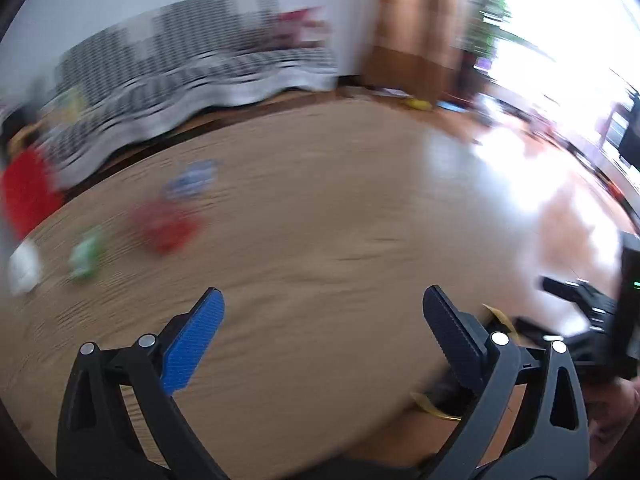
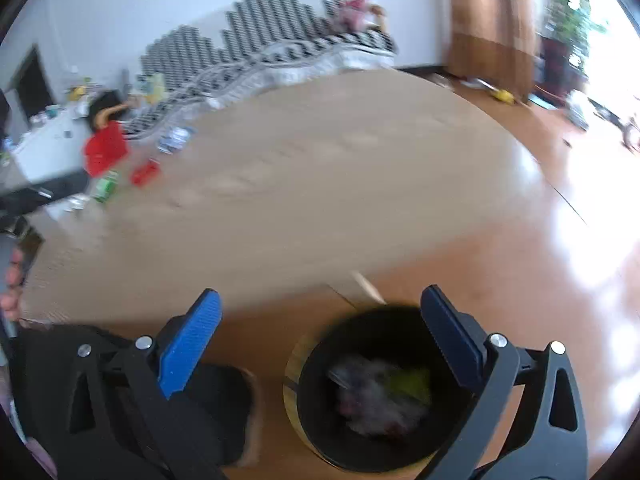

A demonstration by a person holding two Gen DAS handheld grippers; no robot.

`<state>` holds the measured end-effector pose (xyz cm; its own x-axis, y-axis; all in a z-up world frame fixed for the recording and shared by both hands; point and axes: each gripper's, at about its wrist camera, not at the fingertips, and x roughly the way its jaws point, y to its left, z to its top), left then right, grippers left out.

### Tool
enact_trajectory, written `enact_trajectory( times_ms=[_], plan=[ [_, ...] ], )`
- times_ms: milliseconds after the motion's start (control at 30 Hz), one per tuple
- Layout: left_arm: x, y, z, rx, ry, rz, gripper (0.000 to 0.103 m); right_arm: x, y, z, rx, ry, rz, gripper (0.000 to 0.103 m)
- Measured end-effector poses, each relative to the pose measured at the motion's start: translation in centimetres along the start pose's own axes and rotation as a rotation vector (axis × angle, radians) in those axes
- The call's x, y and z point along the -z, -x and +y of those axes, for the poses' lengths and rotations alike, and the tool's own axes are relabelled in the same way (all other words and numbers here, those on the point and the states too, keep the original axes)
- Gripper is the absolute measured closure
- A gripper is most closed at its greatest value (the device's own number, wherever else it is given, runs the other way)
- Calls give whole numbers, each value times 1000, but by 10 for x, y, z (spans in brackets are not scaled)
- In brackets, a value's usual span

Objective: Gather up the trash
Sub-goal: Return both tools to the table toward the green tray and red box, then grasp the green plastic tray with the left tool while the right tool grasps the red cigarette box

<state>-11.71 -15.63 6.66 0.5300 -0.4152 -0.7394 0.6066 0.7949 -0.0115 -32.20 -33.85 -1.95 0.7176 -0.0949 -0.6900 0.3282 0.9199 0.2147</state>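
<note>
My left gripper [image 1: 322,308] is open and empty above a light wooden table [image 1: 320,220]. Blurred trash lies far left on the table: a red wrapper [image 1: 168,226], a green packet [image 1: 86,256], a blue-white wrapper [image 1: 192,178] and a white crumpled piece [image 1: 24,270]. My right gripper [image 2: 320,308] is open and empty above a black trash bin [image 2: 380,392] that holds crumpled grey and green trash. The same red wrapper [image 2: 145,173], green packet [image 2: 106,187] and a clear bottle [image 2: 173,139] lie far left on the table [image 2: 300,180].
A black-and-white patterned sofa [image 1: 180,68] stands behind the table. A child in red [image 2: 105,148] sits at far left. A brown curtain [image 2: 492,12] and bright window are at right. A black slipper [image 2: 232,408] lies on the floor beside the bin. The other gripper [image 1: 592,320] shows at right.
</note>
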Motion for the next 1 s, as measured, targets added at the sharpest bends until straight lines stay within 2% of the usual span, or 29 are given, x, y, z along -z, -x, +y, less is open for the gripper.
enact_trajectory(
  times_ms=[133, 333, 467, 567, 667, 800, 1000],
  plan=[
    [10, -12, 73, -120, 76, 73, 6, -36, -36, 68, -76, 90, 24, 6],
    [23, -31, 134, -166, 121, 122, 6, -83, -85, 155, -84, 247, 44, 6],
    [16, -53, 175, -183, 168, 136, 6, -120, -117, 215, -117, 310, 59, 6],
    [7, -71, 201, -186, 193, 138, 6, -141, -142, 256, -109, 379, 64, 6],
    [-5, -92, 224, -189, 206, 151, 6, -149, -175, 289, -110, 438, 110, 6],
    [-19, -118, 245, -192, 181, 160, 6, -145, -222, 317, -115, 538, 224, 6],
    [-23, -143, 259, -163, 198, 198, 6, -142, -267, 339, -155, 537, 301, 6]
  ],
)
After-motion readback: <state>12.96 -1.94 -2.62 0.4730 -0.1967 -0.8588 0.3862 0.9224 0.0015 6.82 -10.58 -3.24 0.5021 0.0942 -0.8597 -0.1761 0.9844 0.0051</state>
